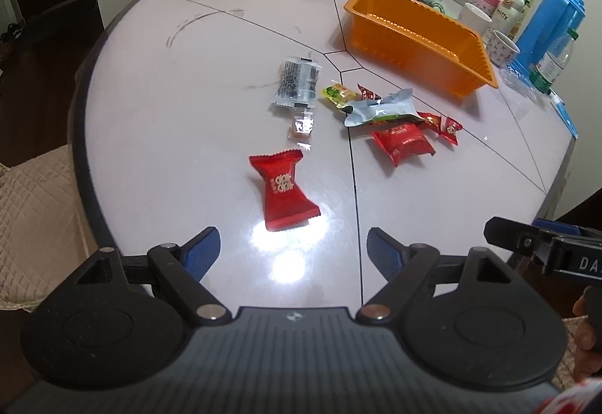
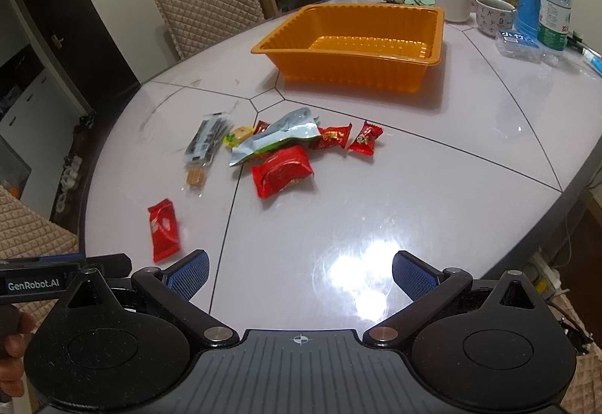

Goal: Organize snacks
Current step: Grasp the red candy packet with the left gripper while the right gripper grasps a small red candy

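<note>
Left tool (image 1: 292,251) just below red packet (image 1: 284,190)

The round table (image 2: 432,181) is topped with a glossy, smooth pale surface in which the lamp is mirrored as white glare. The orange tray (image 2: 350,70) is moulded from thin, shiny plastic with ribbed walls. The snack packets are wrapped in crinkled film: the red candy wrapper (image 1: 284,190) is glossy, the silver pouch (image 1: 380,107) looks foil-like, and the clear sachet (image 1: 301,126) is transparent. The chair (image 2: 210,6) is covered in quilted beige cloth. Matt black plastic forms the left gripper (image 1: 293,252), its pads (image 1: 201,254) faced with textured blue rubber.
</note>
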### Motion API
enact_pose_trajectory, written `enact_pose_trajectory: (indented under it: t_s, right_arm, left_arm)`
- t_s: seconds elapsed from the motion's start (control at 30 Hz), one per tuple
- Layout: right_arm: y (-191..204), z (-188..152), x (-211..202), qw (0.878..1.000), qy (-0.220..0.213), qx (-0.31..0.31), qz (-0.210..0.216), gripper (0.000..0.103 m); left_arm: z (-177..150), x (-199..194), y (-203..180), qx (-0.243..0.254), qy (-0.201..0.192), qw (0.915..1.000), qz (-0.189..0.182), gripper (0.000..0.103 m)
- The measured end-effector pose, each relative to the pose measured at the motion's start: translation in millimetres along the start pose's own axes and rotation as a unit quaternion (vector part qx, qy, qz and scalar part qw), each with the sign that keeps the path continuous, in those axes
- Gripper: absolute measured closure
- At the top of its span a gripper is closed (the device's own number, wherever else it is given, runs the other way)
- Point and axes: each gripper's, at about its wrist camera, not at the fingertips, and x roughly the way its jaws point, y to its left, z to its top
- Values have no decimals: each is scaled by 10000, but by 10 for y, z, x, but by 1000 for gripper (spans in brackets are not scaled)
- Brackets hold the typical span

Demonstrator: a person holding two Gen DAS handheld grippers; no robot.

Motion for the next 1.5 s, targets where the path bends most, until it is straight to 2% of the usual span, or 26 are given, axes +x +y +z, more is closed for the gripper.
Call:
enact_pose_trajectory:
  t_s: [0.13,0.27,0.43,0.6,0.7,0.8,0.87,0.93,1.03,1.27,1.5]
  right_arm:
    - [-83,84,116,10000,33,49,11,0]
    - [-146,153,223,10000,41,32,32,0]
    - [-222,247,350,9999,72,25,70,0]
    - [-277,335,449,9998,88,-32,149,0]
    - [-317,396,513,9998,86,-56,192,0]
    - [-360,461,573,9998,80,-73,191,0]
    - [-394,510,609,9998,57,-79,195,0]
    - [-428,558,646,9998,20,-99,178,0]
    - [-485,638,693,9997,-110,-138,138,1]
    - [-690,841,858,9997,-227,40,121,35]
    - [-827,964,1056,9995,-151,252,68,59]
  left_arm:
    - [57,141,-11,8,-132,9999,81,21]
    - [144,292,-23,-47,-195,9997,104,27]
    - [244,504,-47,-2,-169,9996,226,31]
    - [315,664,-9,-68,-101,9995,298,44]
    - [323,726,13,-105,-47,9993,347,47]
    - [333,781,43,-155,32,9993,348,62]
    - [344,811,60,-196,65,9991,376,64]
    - [350,829,72,-197,93,9990,388,77]
    - [367,834,91,-235,71,9990,380,80]
    - [464,820,130,-277,-30,9984,491,82]
    - [613,777,177,-323,-134,9977,584,82]
